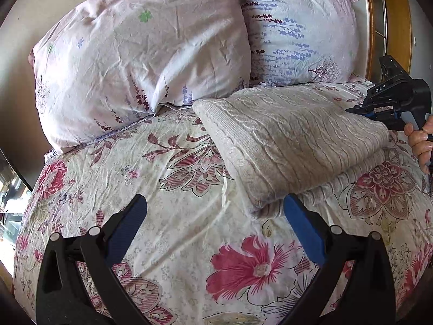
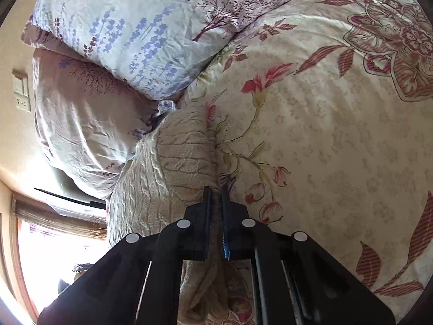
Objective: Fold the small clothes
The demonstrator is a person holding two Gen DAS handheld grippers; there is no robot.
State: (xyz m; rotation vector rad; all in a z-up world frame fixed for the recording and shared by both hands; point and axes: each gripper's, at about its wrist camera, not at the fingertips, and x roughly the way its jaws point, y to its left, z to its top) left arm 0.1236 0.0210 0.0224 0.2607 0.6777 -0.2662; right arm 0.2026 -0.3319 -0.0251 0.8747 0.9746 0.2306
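In the left wrist view the left gripper (image 1: 215,211) hangs low in the frame with its blue-padded fingers (image 1: 303,233) spread wide and nothing between them; the right-hand pad sits just beside the near corner of the folded cream knit sweater (image 1: 284,140), though contact cannot be confirmed. That sweater lies right of centre on the floral bedspread (image 1: 176,243), its far edge close to two pillows: a pale pink pillow (image 1: 140,54) at upper left and a lavender-print pillow (image 1: 303,32) at upper right. At the right edge of this view a hand (image 1: 420,140) grips the black handle of the other tool. In the right wrist view the right gripper (image 2: 215,192) is clenched, its fingers nearly together at lower centre, with a thin fold of the sweater's edge seeming to run between them where knit meets bedspread. The sweater spreads up and left from there toward the pillows; a wall switch (image 2: 21,89) shows at far left.
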